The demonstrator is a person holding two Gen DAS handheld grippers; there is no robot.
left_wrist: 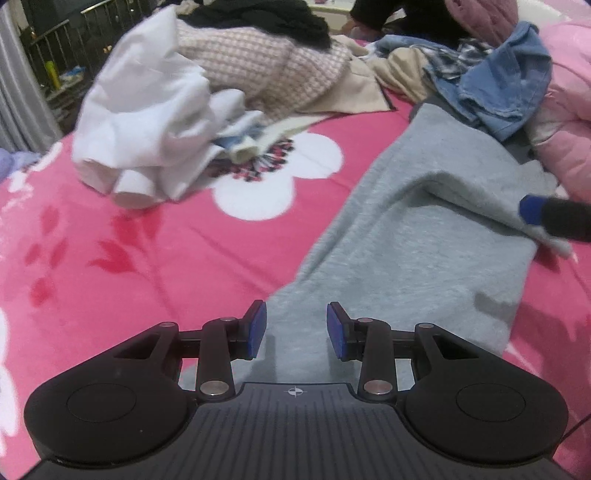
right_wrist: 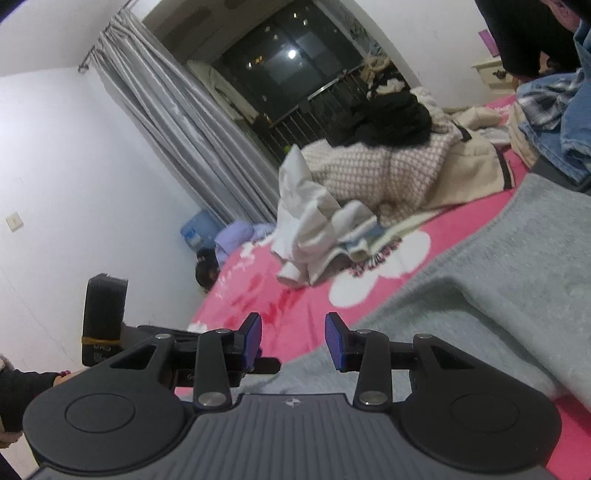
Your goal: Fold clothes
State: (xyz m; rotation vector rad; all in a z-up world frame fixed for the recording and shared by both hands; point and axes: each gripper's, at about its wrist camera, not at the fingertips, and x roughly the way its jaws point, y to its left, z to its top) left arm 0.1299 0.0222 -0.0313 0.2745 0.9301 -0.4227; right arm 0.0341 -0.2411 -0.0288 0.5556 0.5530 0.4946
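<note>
A grey sweatshirt-like garment (left_wrist: pixel 424 236) lies spread on the pink flowered bedspread (left_wrist: pixel 129 277), with one fold raised across it. My left gripper (left_wrist: pixel 295 328) hovers over its near edge, open, nothing between the blue pads. In the left wrist view a blue-tipped finger (left_wrist: pixel 533 210) of my right gripper rests by the garment's right corner. In the right wrist view my right gripper (right_wrist: pixel 293 339) stands open over the grey garment (right_wrist: pixel 480 295), pads touching nothing. The left gripper's black body (right_wrist: pixel 105 317) shows at the left, beside a black sleeve (right_wrist: pixel 22 387).
A crumpled white garment (left_wrist: pixel 147 122) lies on the bedspread at the left. Behind it are a checked knit (left_wrist: pixel 258 66), black clothes (left_wrist: pixel 266 18) and blue denim (left_wrist: pixel 506 85). A pink quilt (left_wrist: pixel 569 110) bounds the right. Grey curtains (right_wrist: pixel 177 122) and a dark window (right_wrist: pixel 291 55) stand beyond the bed.
</note>
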